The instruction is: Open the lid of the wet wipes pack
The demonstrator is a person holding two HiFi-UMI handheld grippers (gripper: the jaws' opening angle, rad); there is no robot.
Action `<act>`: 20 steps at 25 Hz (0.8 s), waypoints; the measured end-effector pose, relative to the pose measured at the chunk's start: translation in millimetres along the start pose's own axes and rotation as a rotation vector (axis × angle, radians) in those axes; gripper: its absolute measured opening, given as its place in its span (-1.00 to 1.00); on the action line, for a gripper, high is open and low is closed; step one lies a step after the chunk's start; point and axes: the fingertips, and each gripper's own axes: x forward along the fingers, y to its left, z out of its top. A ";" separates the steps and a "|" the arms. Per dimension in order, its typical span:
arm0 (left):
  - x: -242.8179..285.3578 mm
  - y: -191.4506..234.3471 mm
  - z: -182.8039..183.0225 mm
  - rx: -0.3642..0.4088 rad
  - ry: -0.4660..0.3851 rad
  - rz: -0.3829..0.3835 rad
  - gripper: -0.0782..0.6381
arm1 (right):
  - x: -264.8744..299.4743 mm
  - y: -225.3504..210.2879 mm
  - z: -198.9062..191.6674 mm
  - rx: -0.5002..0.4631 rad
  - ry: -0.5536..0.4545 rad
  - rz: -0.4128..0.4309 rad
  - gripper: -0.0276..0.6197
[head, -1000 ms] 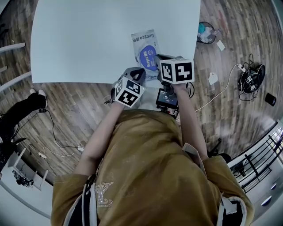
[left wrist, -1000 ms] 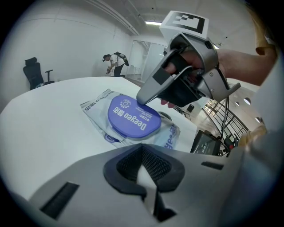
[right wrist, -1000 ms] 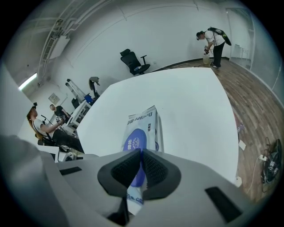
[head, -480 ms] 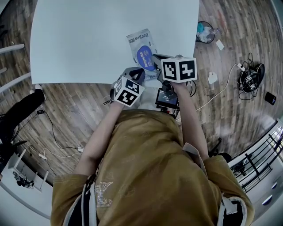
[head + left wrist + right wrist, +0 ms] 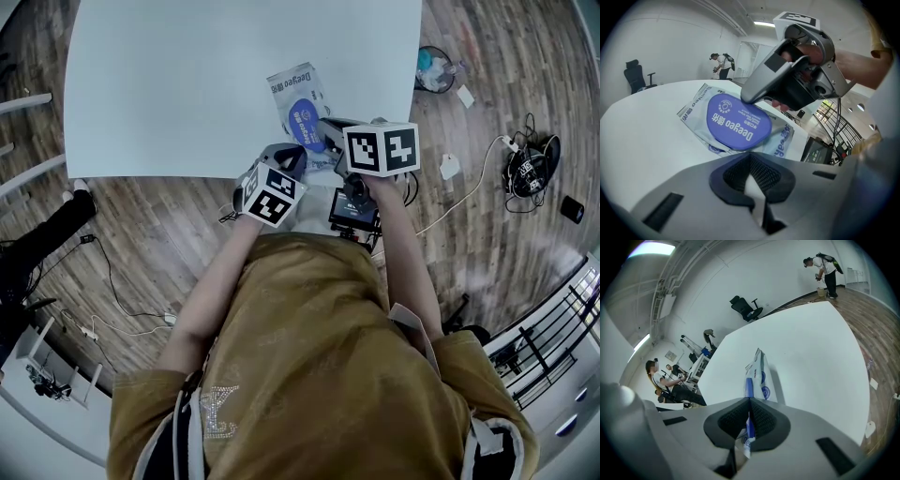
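Observation:
The wet wipes pack [image 5: 300,98] lies near the front edge of the white table [image 5: 187,84], its round blue lid [image 5: 307,122] facing up. My right gripper [image 5: 326,127] reaches in from the right and is shut on the lid's edge; in the right gripper view the blue lid [image 5: 749,386] runs edge-on between the pads. In the left gripper view the lid [image 5: 733,122] sits flat on the pack [image 5: 780,140], with the right gripper [image 5: 746,97] on its right rim. My left gripper [image 5: 751,161] is shut on the pack's near edge.
The table's front edge runs just under both grippers. On the wooden floor below are a small screen device [image 5: 354,208], cables and a bin [image 5: 436,67]. An office chair [image 5: 746,308] and people stand far off.
The pack has shifted slightly left and away across the table, turning a little. The right gripper's cube has risen slightly. The left gripper has barely moved.

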 end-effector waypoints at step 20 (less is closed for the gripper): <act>0.0 -1.1 0.7 -0.001 0.016 -0.003 -0.78 | 0.4 22.5 -1.9 0.056 -0.006 0.132 -0.89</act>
